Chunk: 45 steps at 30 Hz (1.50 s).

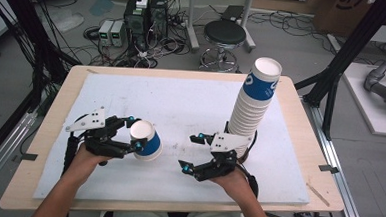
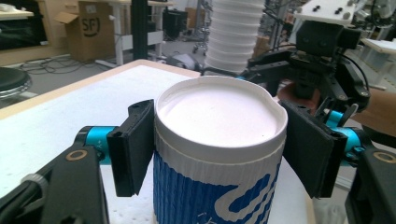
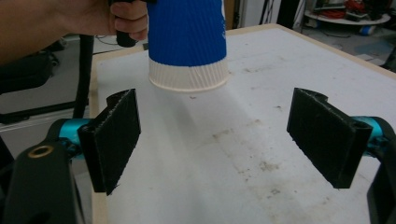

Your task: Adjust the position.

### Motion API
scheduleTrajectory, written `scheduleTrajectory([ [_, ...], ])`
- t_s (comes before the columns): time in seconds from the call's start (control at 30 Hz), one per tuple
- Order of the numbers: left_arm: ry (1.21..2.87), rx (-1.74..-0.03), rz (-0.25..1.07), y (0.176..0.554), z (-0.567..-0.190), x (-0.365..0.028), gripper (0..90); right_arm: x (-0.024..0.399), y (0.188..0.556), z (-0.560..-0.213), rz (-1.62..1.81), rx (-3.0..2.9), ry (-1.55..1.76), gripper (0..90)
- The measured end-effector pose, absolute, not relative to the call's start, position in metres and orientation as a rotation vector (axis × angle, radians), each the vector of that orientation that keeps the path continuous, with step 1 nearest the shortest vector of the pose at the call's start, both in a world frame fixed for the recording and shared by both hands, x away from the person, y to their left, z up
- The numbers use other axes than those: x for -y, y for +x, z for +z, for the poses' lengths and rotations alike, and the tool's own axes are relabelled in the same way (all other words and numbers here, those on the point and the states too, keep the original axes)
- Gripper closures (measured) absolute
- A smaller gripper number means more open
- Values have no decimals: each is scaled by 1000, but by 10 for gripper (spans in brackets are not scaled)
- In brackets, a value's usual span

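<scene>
The left gripper (image 1: 135, 133) fingers are clamped on a blue-and-white paper cup (image 1: 147, 140) lifted near the counter's (image 1: 39, 135) left edge — a single cup in transit. The right gripper (image 1: 192, 152) fingers stand apart, empty, beside the cup stack (image 1: 255, 104). Next — set it down.

The paper cup (image 1: 147, 140) is blue with white swirls, ribbed, with a white rim. Near it, the cup stack (image 1: 254, 104) is white, blue-banded on top.

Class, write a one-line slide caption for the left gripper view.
Left gripper clamps a blue-and-white cup; cup stack stands behind.
</scene>
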<state>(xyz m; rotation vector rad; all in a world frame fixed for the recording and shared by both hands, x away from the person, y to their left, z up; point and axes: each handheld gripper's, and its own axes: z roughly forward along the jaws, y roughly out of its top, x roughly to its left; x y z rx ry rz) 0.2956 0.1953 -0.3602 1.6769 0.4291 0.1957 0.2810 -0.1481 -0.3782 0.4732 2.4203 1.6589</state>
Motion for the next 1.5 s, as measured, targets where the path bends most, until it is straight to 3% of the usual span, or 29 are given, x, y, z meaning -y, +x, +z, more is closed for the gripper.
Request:
scheduleTrajectory([
  [1.27,1637,-274,100,286,-362,-162,300,102,297,-400,1832,-2482,280,178],
  [1.5,1622,-292,93,288,-364,-164,307,105,297,-399,1824,-2495,294,271],
])
